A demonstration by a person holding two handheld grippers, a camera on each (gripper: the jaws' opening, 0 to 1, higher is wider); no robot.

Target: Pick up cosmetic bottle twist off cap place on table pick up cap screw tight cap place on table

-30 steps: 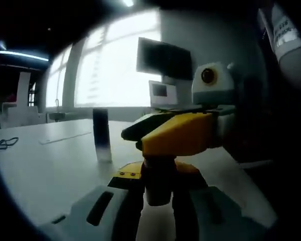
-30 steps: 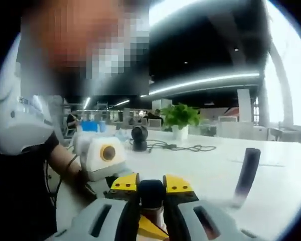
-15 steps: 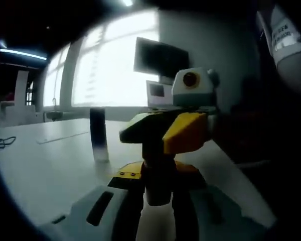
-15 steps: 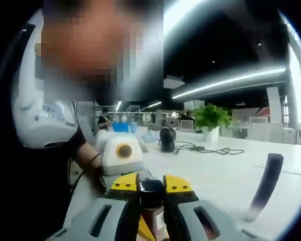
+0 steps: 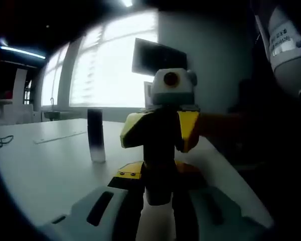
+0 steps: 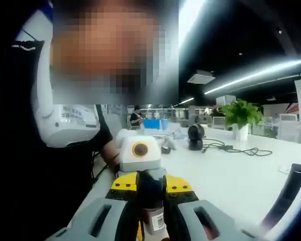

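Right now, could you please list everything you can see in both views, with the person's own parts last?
Cosmetic bottle: one, pale with a label, clamped low between the tongs of the right gripper view, dark cap on top.
Tall dark bottle: one, dark with a pale base, upright on the table, left of centre in the left gripper view.
Table: one, white, under everything.
Monitor: one, dark, at the table's far end by the window.
Potted plant: one, green in a white pot, far right on the table.
Cables: black, lying near the plant.
Left tongs: grey and yellow, shut on the bottle.
Right tongs: grey and yellow, shut on the cap.
Person's arm: one, behind the left tongs.
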